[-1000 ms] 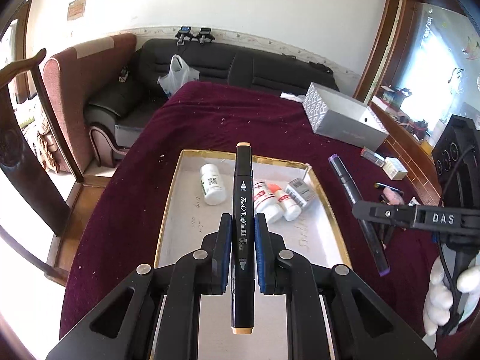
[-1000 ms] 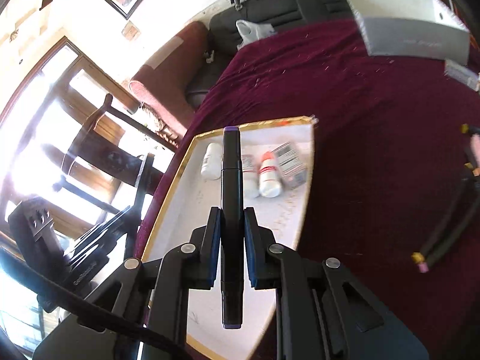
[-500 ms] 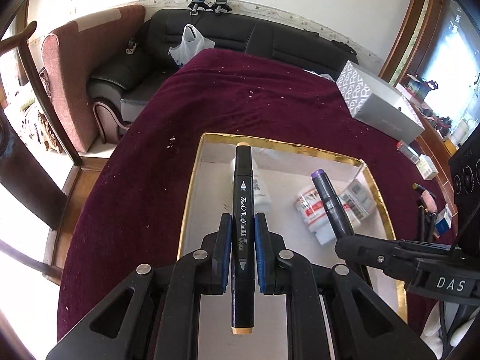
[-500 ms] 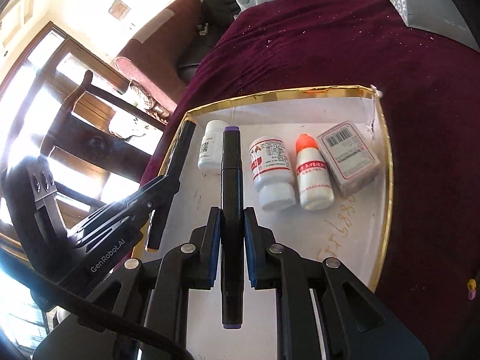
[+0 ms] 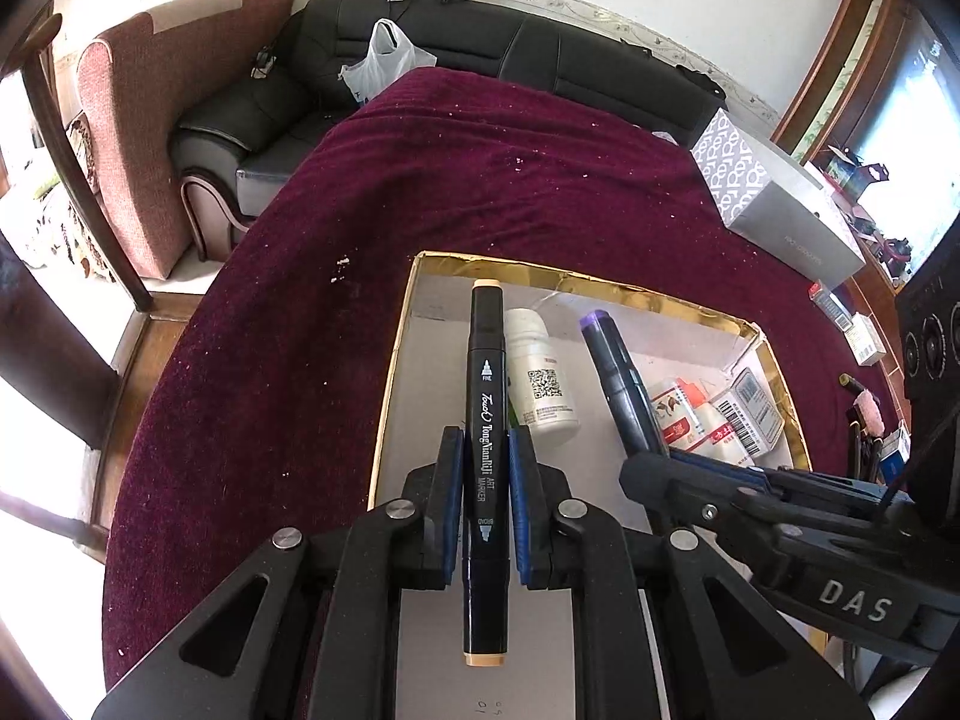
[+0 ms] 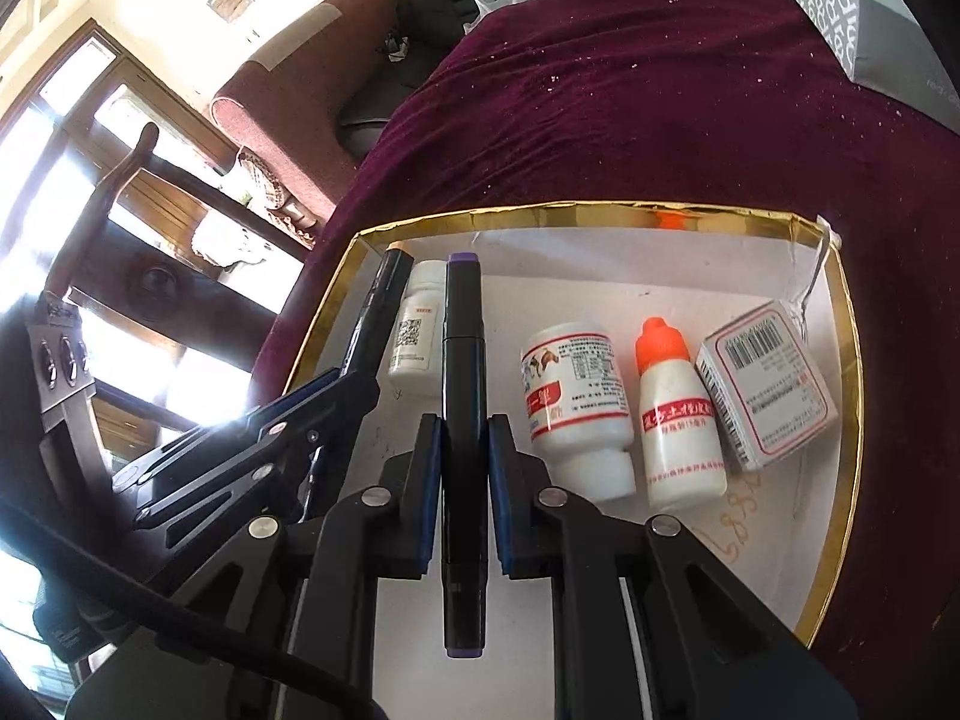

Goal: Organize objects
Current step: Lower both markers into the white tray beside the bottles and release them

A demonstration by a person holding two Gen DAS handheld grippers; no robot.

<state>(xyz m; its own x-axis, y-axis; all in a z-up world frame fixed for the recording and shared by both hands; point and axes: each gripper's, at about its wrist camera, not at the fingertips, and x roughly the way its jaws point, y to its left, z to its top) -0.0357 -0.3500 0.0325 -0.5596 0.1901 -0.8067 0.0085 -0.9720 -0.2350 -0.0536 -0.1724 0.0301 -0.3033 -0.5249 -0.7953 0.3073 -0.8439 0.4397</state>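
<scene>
While both hover over the gold-rimmed tray [image 5: 774, 354], left tongs [image 5: 486, 468] clamp a beige-capped marker [image 5: 485, 420]; right tongs [image 6: 462, 450] clamp a purple-capped marker [image 6: 462, 348].

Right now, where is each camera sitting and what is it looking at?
Left wrist: sits on the left gripper, looking down its fingers at the tan-capped marker it holds over the gold-rimmed tray; the right gripper shows.
Right wrist: sits on the right gripper, looking along its purple-capped marker into the tray; the left gripper shows.
Both share tray, markers, QR-code bottle.
</scene>
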